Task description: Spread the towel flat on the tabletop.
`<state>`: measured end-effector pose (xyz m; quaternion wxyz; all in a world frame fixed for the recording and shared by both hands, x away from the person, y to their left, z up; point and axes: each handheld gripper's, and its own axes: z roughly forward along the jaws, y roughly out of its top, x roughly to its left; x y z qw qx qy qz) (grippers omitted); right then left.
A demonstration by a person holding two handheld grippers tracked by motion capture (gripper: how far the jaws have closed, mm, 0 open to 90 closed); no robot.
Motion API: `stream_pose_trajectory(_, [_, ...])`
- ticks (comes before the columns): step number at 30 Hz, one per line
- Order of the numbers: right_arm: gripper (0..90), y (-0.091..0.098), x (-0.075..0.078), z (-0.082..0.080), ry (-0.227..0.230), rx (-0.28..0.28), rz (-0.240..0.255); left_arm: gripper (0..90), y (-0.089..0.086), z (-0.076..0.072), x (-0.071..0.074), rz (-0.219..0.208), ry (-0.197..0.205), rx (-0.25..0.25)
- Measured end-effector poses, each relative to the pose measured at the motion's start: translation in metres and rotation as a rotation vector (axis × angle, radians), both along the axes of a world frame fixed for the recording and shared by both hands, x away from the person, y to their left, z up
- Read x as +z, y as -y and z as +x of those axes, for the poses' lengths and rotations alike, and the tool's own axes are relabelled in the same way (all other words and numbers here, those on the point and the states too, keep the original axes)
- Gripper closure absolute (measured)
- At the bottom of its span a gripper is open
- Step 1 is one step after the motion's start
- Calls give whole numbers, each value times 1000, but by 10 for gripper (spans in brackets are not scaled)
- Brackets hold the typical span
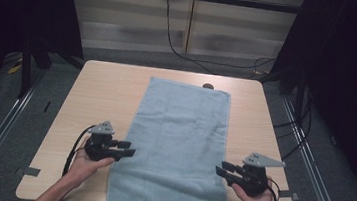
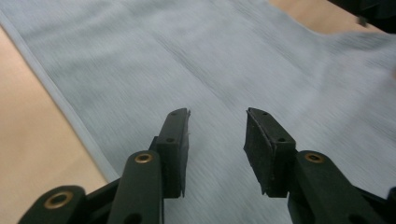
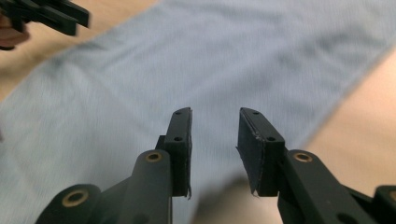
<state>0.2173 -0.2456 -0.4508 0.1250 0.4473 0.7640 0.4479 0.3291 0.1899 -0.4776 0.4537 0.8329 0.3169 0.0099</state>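
Standing off the towel, spread lengthwise down the table, near end overhanging | left gripper at its left edge, jaws apart, empty | right gripper at right edge, likewise | step: apparently pre-grasp | next: pinch both near edges.

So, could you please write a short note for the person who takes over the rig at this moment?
Left claw: open, nothing between the jaws, at the left long edge of the towel, near end.
Right claw: open, holding nothing, at the right long edge, opposite.
Towel: flat, lengthwise on the table; the near end hangs over the front edge.
Done: towel is spread out; no fold is visible.
Left: probably grip both near edges and fold, judging from where the claws are.
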Motion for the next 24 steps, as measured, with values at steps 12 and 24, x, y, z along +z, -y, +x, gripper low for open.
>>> stream_pose_trajectory(12, [512, -40, -45, 77, -129, 60, -81, 601, 10, 33, -27, 106, 24, 53])
stream_pose_trajectory(24, [446, -36, -50, 35, -118, 86, -92, 600, -1, -24, -27, 92, 36, -44])
